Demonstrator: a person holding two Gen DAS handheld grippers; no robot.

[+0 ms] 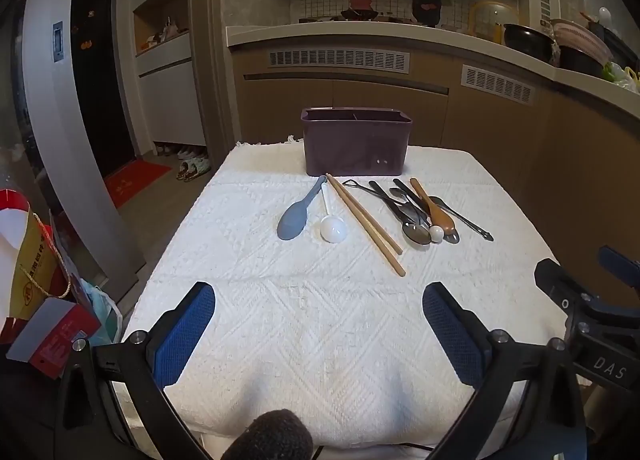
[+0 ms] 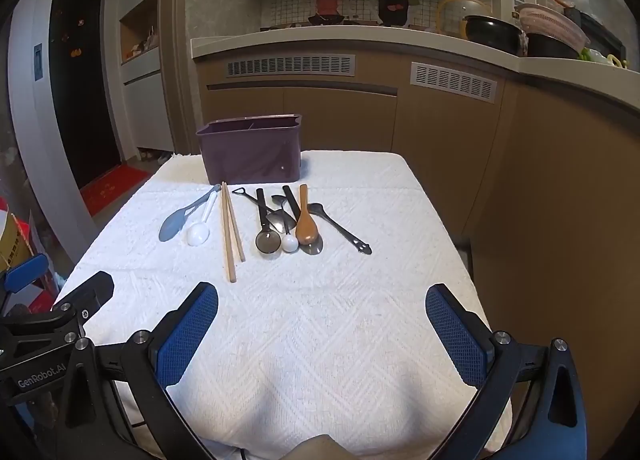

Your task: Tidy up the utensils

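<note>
Two chopsticks [image 1: 366, 222] beside spoons [image 1: 424, 216], purple caddy [image 1: 356, 142] behind

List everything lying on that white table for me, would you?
box: one, purple, far edge of the cloth
cloth: one, white, covering the table
rice paddle: one, grey-blue, leftmost
white spoon: one, beside the paddle
chopsticks: two, wooden, middle
wooden spoon: one, brown, on the metal pile
metal spoons: several, dark, overlapping, exact count unclear
left gripper: blue pads, open, empty
right gripper: blue pads, open, empty
</note>
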